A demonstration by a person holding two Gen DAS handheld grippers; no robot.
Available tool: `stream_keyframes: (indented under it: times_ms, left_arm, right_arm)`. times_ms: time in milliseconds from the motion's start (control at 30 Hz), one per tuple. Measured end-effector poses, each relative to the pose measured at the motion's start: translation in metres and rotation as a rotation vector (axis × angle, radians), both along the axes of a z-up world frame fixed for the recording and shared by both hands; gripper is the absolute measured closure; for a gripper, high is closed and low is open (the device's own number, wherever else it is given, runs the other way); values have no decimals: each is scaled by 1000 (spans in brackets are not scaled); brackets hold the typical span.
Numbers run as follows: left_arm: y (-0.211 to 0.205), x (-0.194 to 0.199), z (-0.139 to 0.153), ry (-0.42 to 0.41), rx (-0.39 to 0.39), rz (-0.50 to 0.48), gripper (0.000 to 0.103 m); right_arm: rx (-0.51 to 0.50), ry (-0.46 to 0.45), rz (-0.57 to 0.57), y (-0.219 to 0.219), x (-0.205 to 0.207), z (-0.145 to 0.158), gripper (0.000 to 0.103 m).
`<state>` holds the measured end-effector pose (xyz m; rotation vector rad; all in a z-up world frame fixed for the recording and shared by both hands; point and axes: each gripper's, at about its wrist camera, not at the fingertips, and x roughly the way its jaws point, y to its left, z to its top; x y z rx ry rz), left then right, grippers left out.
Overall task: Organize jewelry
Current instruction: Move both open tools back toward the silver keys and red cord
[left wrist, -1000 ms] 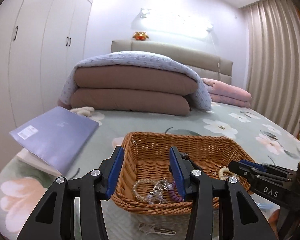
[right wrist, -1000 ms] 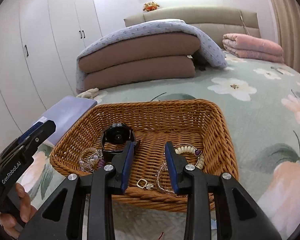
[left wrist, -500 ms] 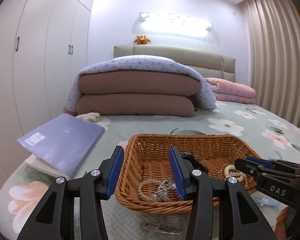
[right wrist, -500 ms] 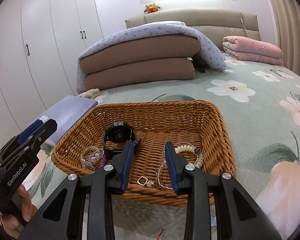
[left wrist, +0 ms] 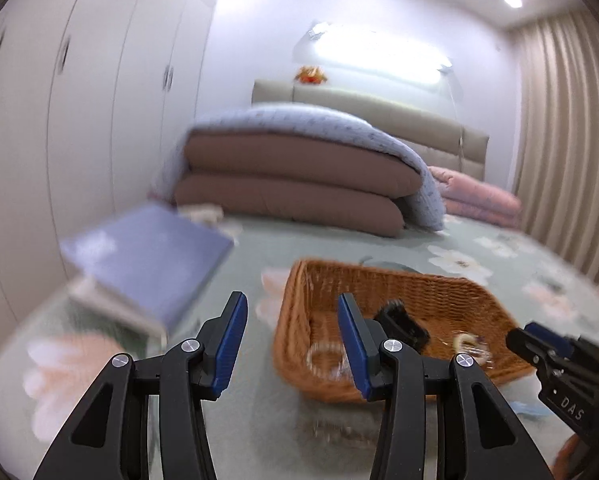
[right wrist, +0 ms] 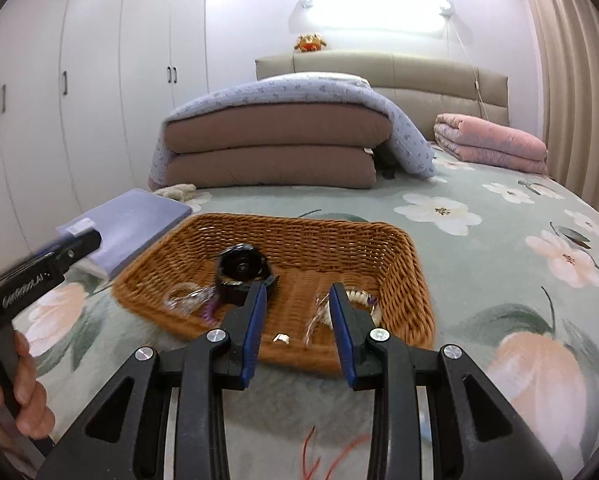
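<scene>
A wicker basket sits on the floral bedspread, just beyond both grippers. Inside it lie a black watch, a clear bead bracelet, a pearl bracelet and a small ring. My right gripper hovers over the basket's near rim, open with nothing between its fingers. My left gripper is open and empty too, to the left of the basket in its blurred view. The watch shows past its right finger. A hand holds the left gripper at the left edge.
A purple book lies left of the basket. Folded brown quilts and a pink quilt are stacked near the headboard. Wardrobe doors line the left wall, curtains the right. A red thread lies on the near bedspread.
Both grippers have drawn back from the basket, which now looks farther away. The left view has swung left, so the basket sits to its right. Both jaws keep the same gap.
</scene>
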<state>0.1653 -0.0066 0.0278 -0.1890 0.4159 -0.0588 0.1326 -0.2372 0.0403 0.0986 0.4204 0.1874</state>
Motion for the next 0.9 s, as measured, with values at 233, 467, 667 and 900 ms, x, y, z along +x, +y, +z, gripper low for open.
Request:
stream_keyframes:
  times_ms: [233, 467, 667, 900]
  left_arm:
    - [24, 2, -40, 250, -152, -182, 55]
    - [-2, 11, -64, 390, -100, -242, 55]
    - [-8, 15, -70, 409, -74, -236, 55]
    - [-9, 16, -74, 411, -60, -235, 55]
  right_arm:
    - [14, 80, 70, -2, -80, -29, 68]
    - [37, 189, 78, -19, -124, -60, 68]
    - [131, 267, 9, -44, -115, -73, 68]
    - [138, 284, -83, -71, -104, -67, 68]
